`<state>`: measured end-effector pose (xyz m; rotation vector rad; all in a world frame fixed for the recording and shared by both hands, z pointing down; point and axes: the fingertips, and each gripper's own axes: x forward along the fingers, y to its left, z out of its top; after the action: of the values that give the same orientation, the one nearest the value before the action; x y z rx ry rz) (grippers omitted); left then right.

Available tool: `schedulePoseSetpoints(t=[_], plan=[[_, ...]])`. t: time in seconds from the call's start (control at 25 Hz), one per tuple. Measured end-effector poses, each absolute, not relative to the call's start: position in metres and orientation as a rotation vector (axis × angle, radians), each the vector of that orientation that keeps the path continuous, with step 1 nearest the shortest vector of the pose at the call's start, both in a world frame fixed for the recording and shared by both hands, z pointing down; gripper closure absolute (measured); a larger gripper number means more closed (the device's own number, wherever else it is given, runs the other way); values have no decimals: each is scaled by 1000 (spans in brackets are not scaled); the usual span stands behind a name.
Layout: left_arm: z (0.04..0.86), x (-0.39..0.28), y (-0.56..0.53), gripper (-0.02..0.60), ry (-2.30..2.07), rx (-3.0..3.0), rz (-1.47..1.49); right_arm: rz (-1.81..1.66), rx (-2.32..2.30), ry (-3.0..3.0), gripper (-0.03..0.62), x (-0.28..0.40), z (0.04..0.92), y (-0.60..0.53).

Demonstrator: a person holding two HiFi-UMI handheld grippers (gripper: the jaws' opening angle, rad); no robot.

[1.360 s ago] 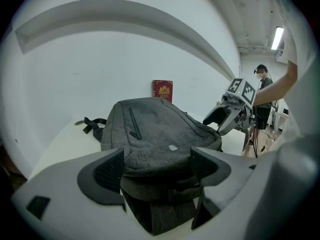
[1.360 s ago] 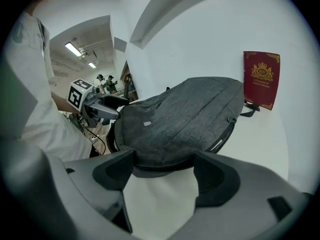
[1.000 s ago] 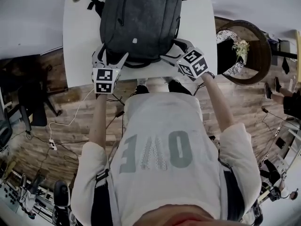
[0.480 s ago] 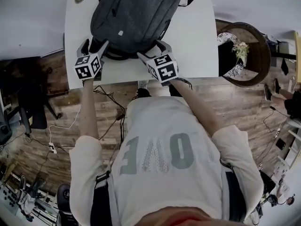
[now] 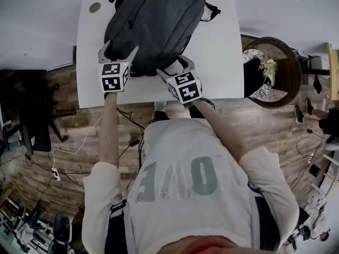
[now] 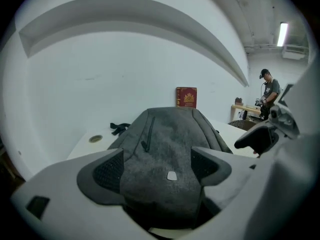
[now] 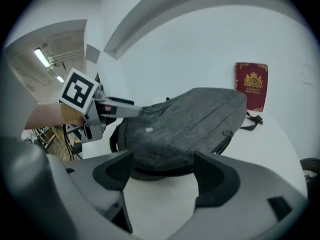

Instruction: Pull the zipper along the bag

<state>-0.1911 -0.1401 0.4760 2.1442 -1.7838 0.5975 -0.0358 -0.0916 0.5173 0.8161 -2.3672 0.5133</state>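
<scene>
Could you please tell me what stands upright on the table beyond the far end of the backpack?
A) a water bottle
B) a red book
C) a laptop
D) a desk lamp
B: the left gripper view shows a red book with a gold crest standing upright just past the far end of the backpack.

Upside-down letters "OVE" on the person's shirt [image 5: 180, 142] — nothing else legible.

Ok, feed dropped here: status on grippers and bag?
Left gripper open, straddling near end of dark grey fabric backpack. Right gripper open, short of it over white table. Zipper not gripped. Path clear.
</scene>
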Motion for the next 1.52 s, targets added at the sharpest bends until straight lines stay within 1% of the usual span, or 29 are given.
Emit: schedulePoseSetpoints(t=[0.08,0.24,0.28,0.4,0.56,1.0,1.24,1.52], plan=[[495,-187,-143,189,-1756,2106,622,466,895,-2386,224,-24,502,-108],[522,-181,-140,189,-1763,2140,891,423,1075,-2350,226,8,491,-155],[523,-180,-140,190,-1767,2145,906,408,1104,-2333,224,16,491,-166],[521,-181,-141,189,-1762,2134,852,308,1143,-2283,226,32,493,-192],[524,-181,-140,190,-1761,2132,869,219,1144,-2227,226,43,500,-212],[523,-182,-141,190,-1767,2123,859,178,1128,-2215,224,55,504,-229],[523,-183,-140,190,-1776,2124,864,111,1170,-2234,224,59,490,-232],[522,-183,-140,190,-1781,2121,866,115,1304,-2146,226,93,485,-255]])
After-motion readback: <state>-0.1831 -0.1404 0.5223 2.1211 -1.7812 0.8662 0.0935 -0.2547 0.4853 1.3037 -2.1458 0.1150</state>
